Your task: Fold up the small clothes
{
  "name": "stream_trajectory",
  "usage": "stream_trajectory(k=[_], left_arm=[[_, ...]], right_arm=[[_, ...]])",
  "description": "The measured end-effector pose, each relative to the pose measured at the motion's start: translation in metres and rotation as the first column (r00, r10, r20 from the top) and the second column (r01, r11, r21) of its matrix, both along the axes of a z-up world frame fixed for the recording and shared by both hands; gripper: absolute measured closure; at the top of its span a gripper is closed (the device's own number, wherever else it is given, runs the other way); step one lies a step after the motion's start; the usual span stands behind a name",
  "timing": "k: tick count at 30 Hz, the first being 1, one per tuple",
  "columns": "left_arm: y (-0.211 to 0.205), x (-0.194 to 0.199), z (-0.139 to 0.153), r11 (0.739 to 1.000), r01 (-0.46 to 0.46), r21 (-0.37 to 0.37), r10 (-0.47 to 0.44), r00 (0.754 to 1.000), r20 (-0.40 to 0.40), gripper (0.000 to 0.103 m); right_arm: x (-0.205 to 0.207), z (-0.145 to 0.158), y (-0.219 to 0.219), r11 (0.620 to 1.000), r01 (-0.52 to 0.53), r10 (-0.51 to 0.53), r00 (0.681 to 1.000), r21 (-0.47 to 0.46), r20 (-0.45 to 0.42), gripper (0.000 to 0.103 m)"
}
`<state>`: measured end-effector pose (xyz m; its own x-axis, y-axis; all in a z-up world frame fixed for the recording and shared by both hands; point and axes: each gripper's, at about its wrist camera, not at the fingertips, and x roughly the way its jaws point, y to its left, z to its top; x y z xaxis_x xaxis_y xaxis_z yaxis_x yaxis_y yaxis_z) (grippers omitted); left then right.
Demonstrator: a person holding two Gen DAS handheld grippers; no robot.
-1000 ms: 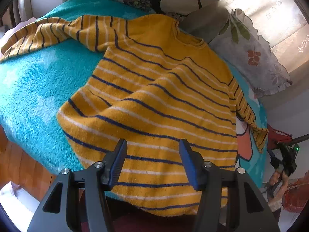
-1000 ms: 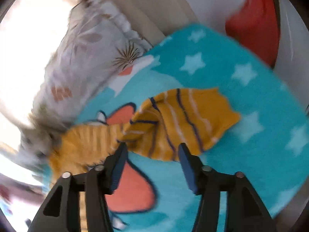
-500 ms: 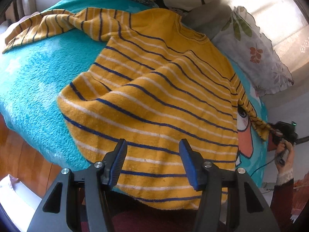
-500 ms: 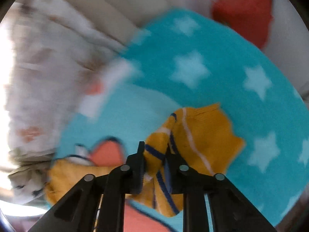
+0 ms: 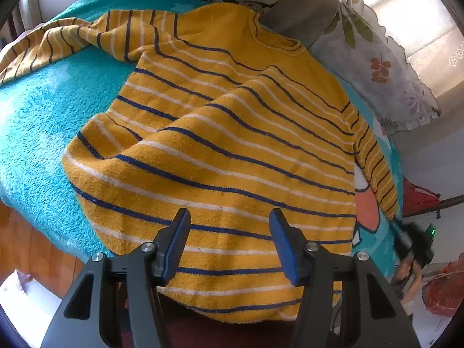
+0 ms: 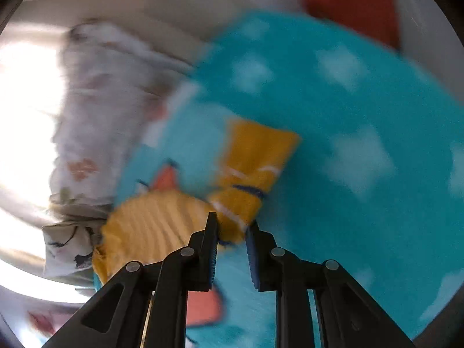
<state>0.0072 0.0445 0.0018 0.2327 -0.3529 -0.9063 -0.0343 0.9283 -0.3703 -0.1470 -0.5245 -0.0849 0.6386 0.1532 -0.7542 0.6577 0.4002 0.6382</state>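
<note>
Striped sweater (image 5: 232,150) lies flat on the bed's blanket (image 5: 37,121). Your left gripper (image 5: 229,240) hovers open over the hem; your right gripper (image 6: 232,232) is opening around the sleeve cuff (image 6: 246,185), which may slip free mid-fold.

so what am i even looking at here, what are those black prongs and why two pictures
No robot: a person holds a two-finger gripper in each hand, each with a camera looking along its fingers, hence two pictures. The left gripper hangs open over a yellow striped sweater spread on a teal blanket, holding nothing. The right gripper is at the sweater's sleeve cuff; its jaws are opening, the cloth at their tips. That picture is blurred. A floral pillow lies behind.
</note>
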Motion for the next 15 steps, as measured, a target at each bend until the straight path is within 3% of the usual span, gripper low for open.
stream_trajectory(k=[3, 4, 5, 7, 11, 13, 15], left_arm=[[-0.002, 0.0, -0.003, 1.0, 0.006, 0.007, -0.006, 1.0, -0.018, 0.048], [-0.004, -0.001, -0.004, 1.0, 0.011, 0.009, -0.01, 1.0, -0.022, 0.048], [-0.007, -0.001, -0.005, 1.0, 0.017, 0.011, -0.017, 1.0, -0.026, 0.048], [-0.009, -0.003, -0.006, 0.999, 0.028, 0.016, -0.028, 0.999, -0.03, 0.048], [-0.013, -0.009, -0.01, 0.999, 0.035, 0.021, -0.034, 0.999, -0.04, 0.047], [-0.014, -0.013, -0.011, 0.999, 0.035, 0.022, -0.034, 0.998, -0.046, 0.047], [-0.015, -0.017, -0.01, 0.999, 0.036, 0.031, -0.035, 0.998, -0.049, 0.047]], right_arm=[[-0.026, -0.009, 0.001, 0.999, 0.037, -0.037, 0.999, 0.006, -0.013, 0.076], [-0.029, -0.004, 0.0, 0.999, 0.039, -0.04, 0.999, -0.015, -0.031, 0.07], [-0.031, 0.002, -0.003, 0.998, 0.041, -0.042, 0.998, -0.04, -0.039, 0.062], [-0.031, 0.013, -0.01, 0.995, 0.055, -0.057, 0.998, -0.082, -0.021, 0.032], [-0.012, 0.024, -0.034, 0.99, 0.081, -0.079, 0.997, -0.113, 0.02, 0.026], [0.004, 0.012, -0.037, 0.995, 0.058, -0.057, 0.998, -0.08, 0.011, 0.026], [0.029, -0.011, -0.04, 0.998, 0.031, -0.034, 0.998, -0.06, -0.05, 0.027]])
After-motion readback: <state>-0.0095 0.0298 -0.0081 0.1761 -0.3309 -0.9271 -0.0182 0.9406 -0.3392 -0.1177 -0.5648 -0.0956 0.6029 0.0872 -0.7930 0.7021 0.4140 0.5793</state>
